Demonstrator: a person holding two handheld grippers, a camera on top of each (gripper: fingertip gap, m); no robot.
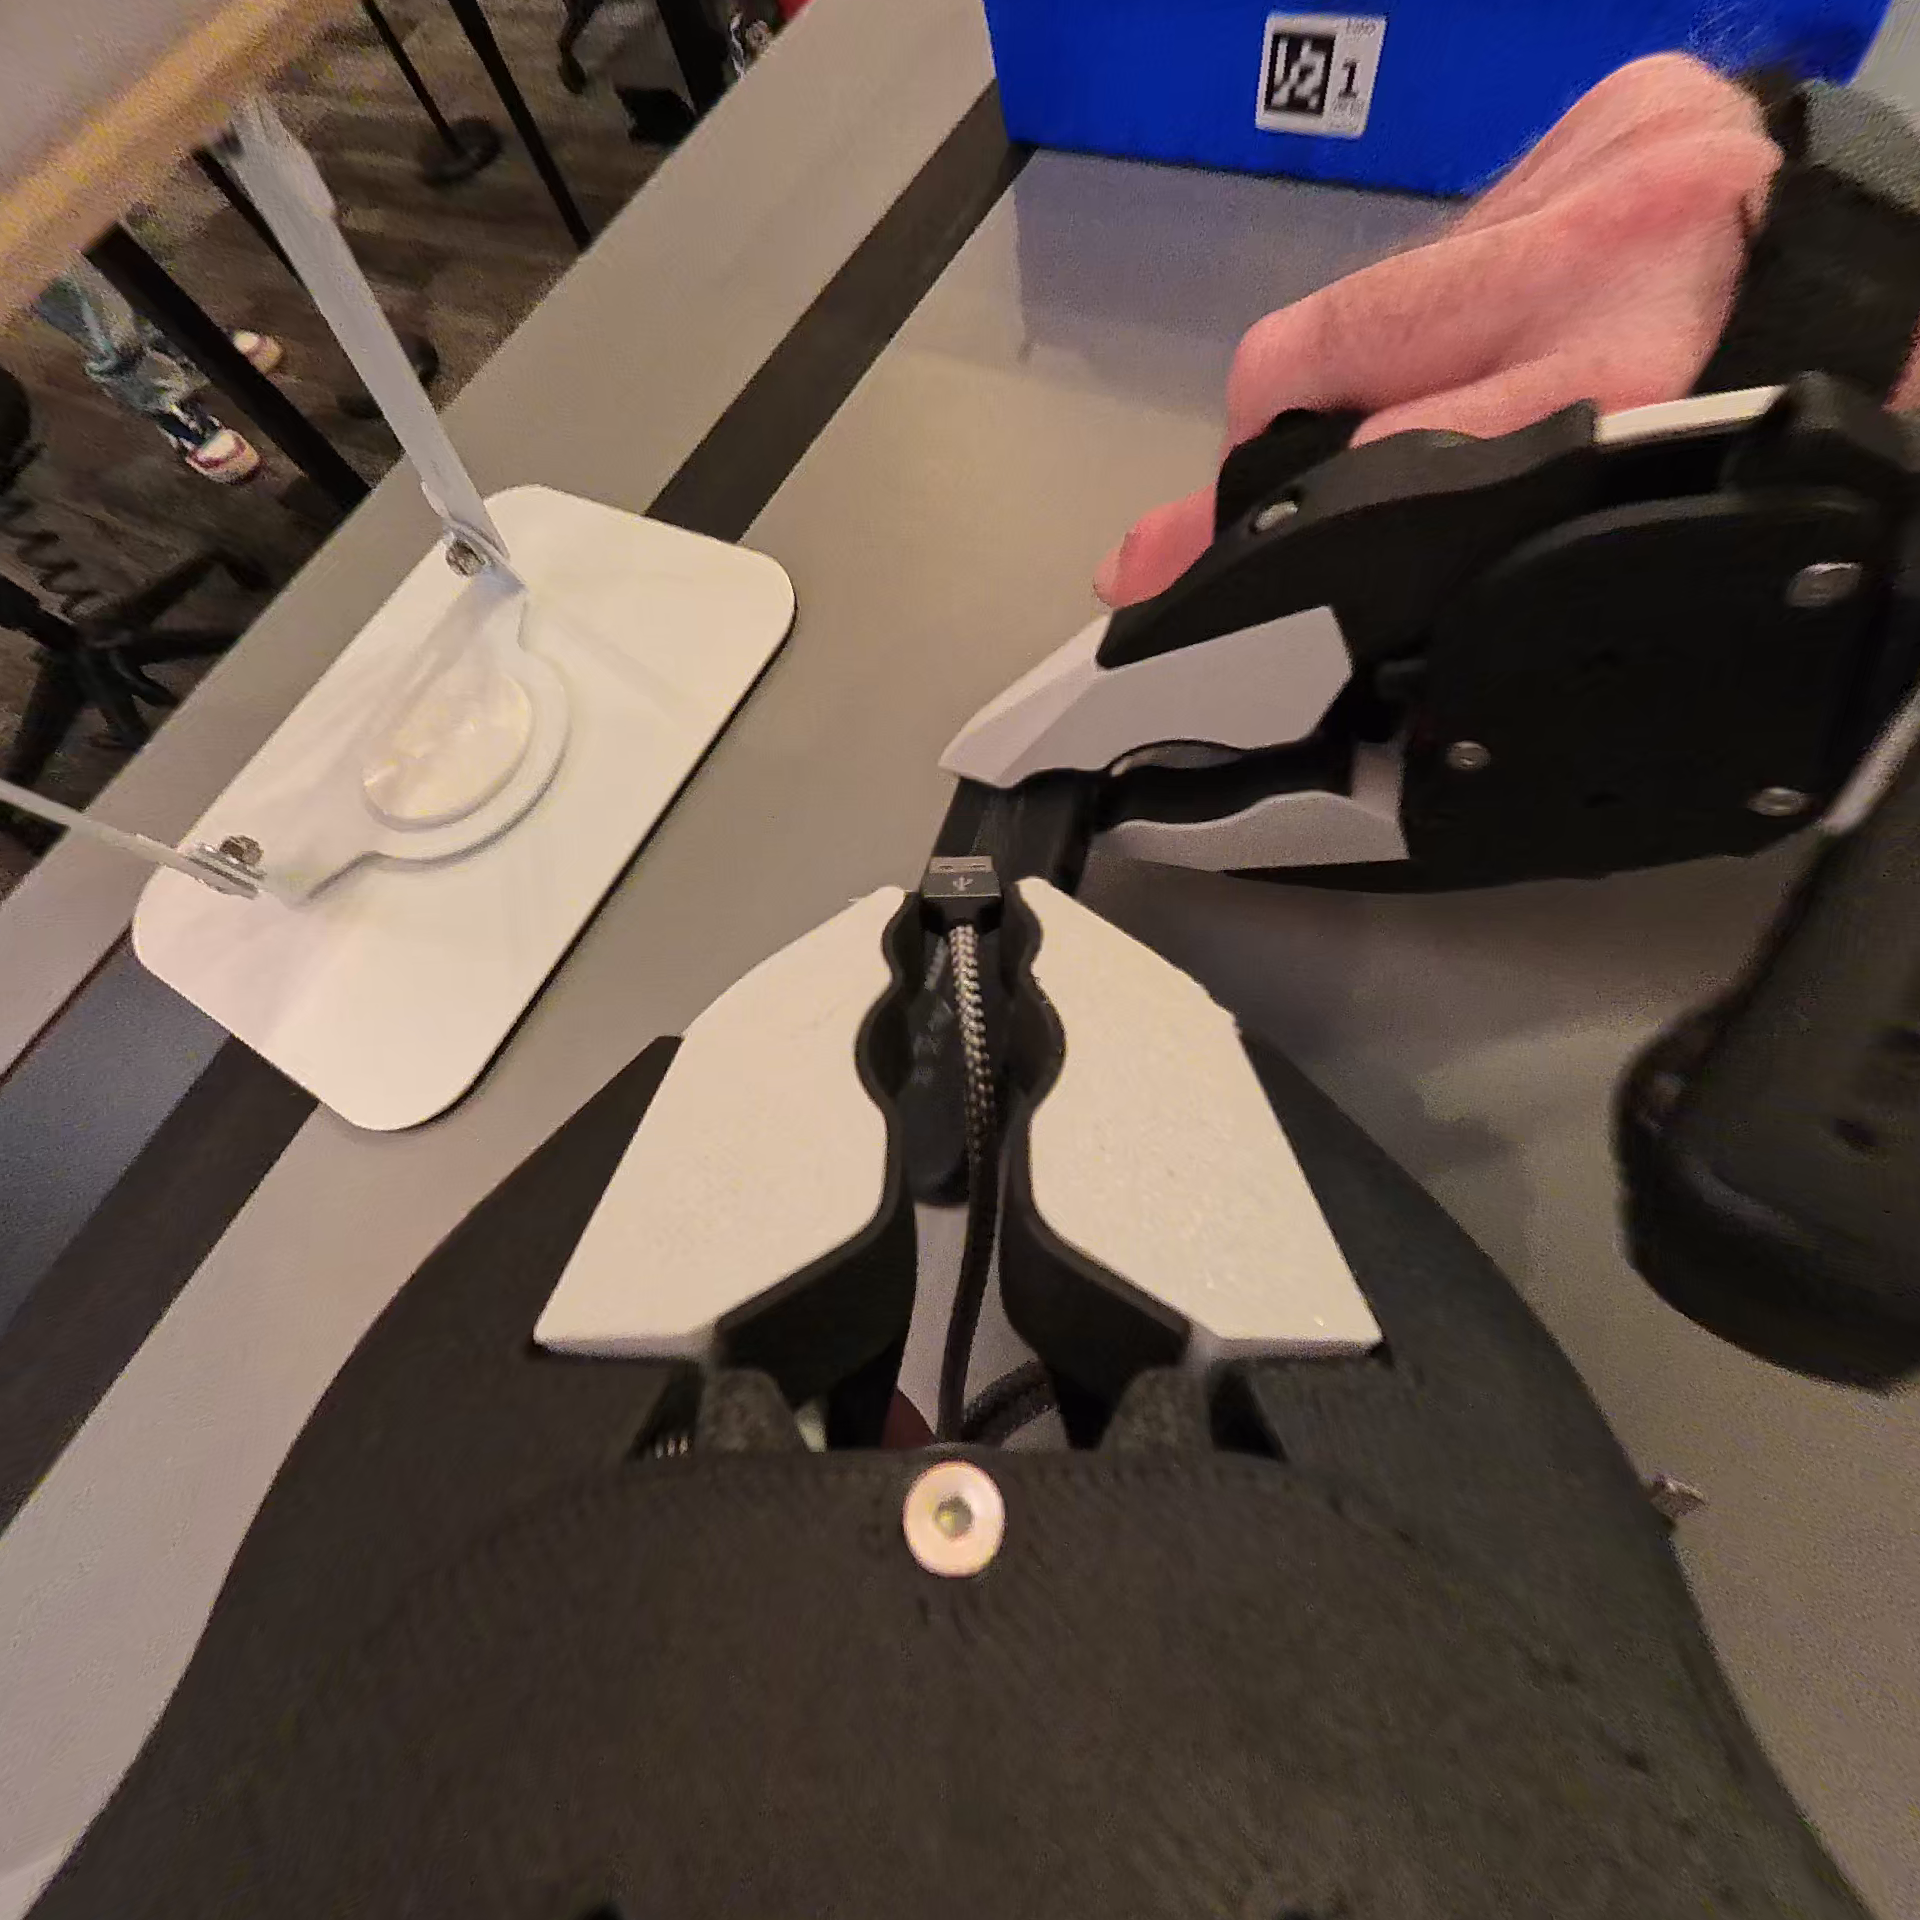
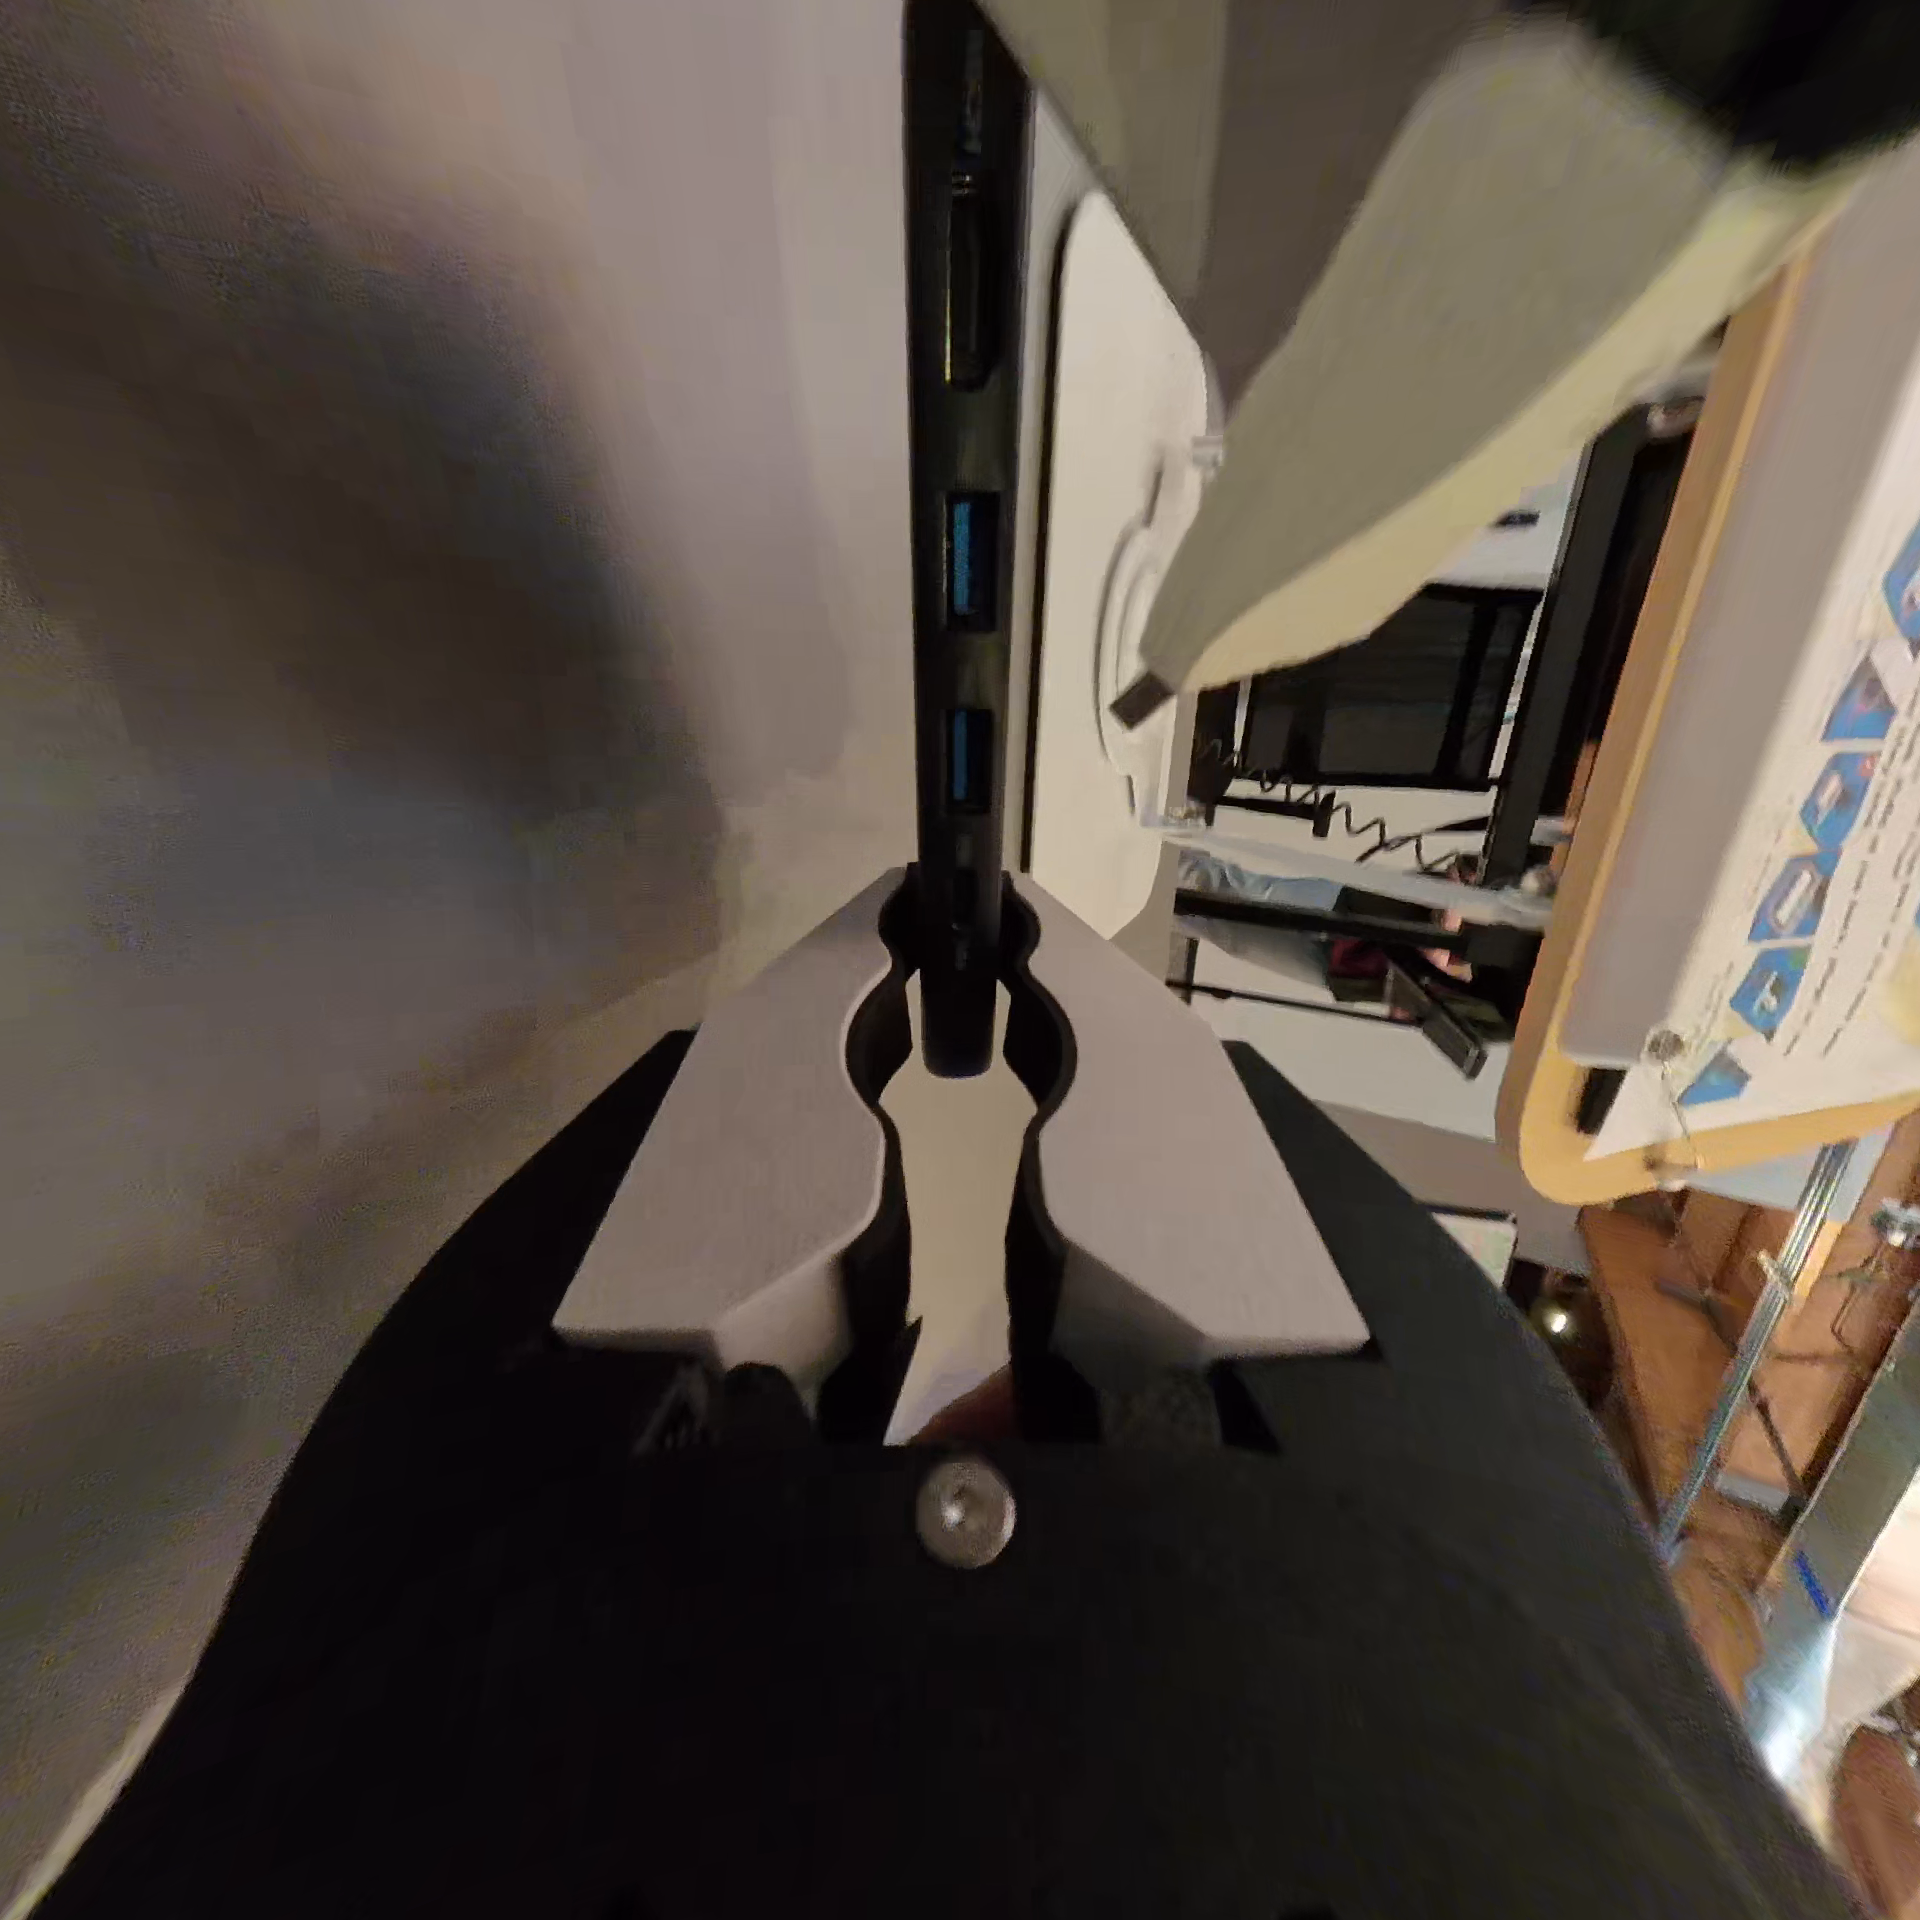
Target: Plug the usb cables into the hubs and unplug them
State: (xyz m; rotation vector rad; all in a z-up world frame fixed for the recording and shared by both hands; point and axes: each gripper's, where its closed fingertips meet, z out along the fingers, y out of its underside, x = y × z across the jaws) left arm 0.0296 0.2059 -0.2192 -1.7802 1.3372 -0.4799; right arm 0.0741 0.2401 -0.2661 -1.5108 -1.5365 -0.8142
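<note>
Left hand-held gripper (image 1: 961, 914): clamped on the USB cable (image 1: 971, 1049), the braided lead running back between the fingers and the plug (image 1: 964, 881) protruding just past the tips. Judged purpose: the short overhang keeps the plug stiff and aimed for insertion.

Right hand-held gripper (image 2: 956, 956): closed on one end of the slim black hub (image 2: 961, 416), which extends straight ahead of it with its port edge facing the camera; two blue ports (image 2: 971, 561) lie just beyond the fingertips. Judged purpose: holding the hub at its end steadies it while leaving the ports free. In the left wrist view the same gripper (image 1: 1039, 800), held in a hand (image 1: 1455, 312), sits just ahead and to the right of the plug, which is near the hub (image 1: 1013, 826) but not yet seated.

Further left on the tabletop (image 1: 914, 436): a white stand base (image 1: 582, 727). Beyond, a blue bin (image 1: 1143, 94) bearing a white printed label (image 1: 1317, 75); content not reported. An illustrated sheet (image 2: 1829, 831) shows far right of the right gripper, too blurred to read
</note>
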